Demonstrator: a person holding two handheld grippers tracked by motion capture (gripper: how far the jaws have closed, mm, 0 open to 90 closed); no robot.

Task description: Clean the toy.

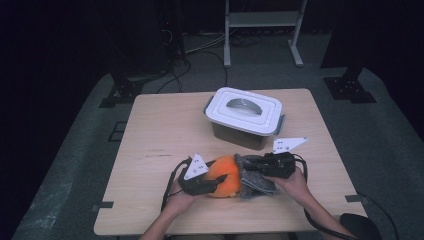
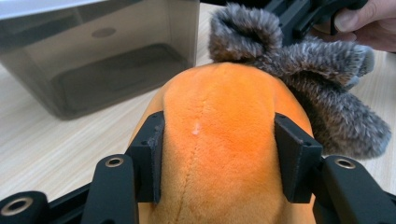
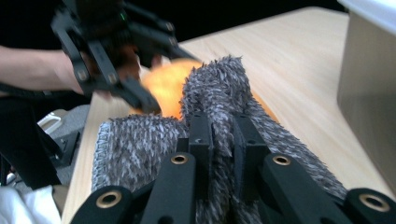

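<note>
The plush toy (image 2: 224, 140) is bright orange with a fine stitched seam; the furry cloth (image 2: 327, 88) is mottled grey-brown with pale tips; both claws are black with brass-coloured rivets; the box (image 1: 245, 131) is smoky translucent grey under a white lid (image 1: 244, 110); the worktop (image 1: 160, 145) is pale wood-grain.

Smooth orange plush toy (image 2: 224, 140), shaggy grey fleece cloth (image 2: 327, 107).

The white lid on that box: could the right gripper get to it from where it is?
Probably not yet. The lid lies bare and uncovered just beyond the right gripper, but its jaws are clamped on the grey furry part of the orange plush toy, so they are occupied.
</note>
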